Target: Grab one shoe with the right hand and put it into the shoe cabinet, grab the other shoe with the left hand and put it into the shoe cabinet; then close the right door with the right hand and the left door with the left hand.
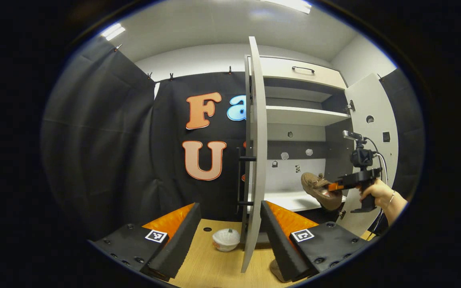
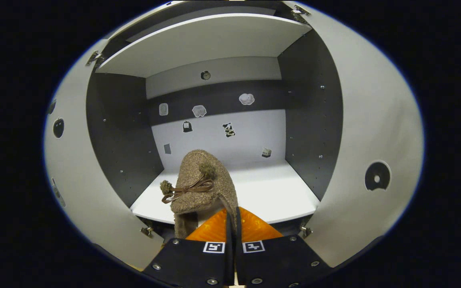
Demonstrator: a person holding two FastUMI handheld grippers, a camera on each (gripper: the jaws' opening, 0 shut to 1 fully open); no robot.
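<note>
Shoe [image 2: 202,188] first: a brown, woolly-textured slipper-style shoe with a thin brown lace tied in a bow across its top and two fuzzy pom-poms at the lace ends. In the right gripper view it is held with its toe pointing into the shoe cabinet [image 2: 314,120], above the front edge of the white lower shelf [image 2: 270,196]; the right gripper [image 2: 232,224] has its two fingers drawn close together, clamped on the shoe's rim at the heel side. In the left gripper view the same shoe [image 1: 320,191] hangs tilted, sole downward and outward, in front of the lower compartment, carried by the right gripper [image 1: 336,186] with a hand [image 1: 376,194] on its grip.

The left gripper [image 1: 228,234] hovers with its fingers spread wide apart, holding nothing. Just behind its right finger, a tan rounded shape on the table may be the second shoe [image 1: 276,270] (mostly hidden, so I cannot be sure).

The left door [image 1: 256,160] stands open, seen edge-on, and the right door [image 1: 372,140] is swung wide. The cabinet is white with dark side walls, an upper shelf [image 1: 302,116], a handled panel on top, and small stickers on its back wall. It stands on a light wooden table [image 1: 214,264], where a small white bowl [image 1: 225,239] sits near the left door. Black cloth lines the booth; the ceiling is white with strip lights.
</note>
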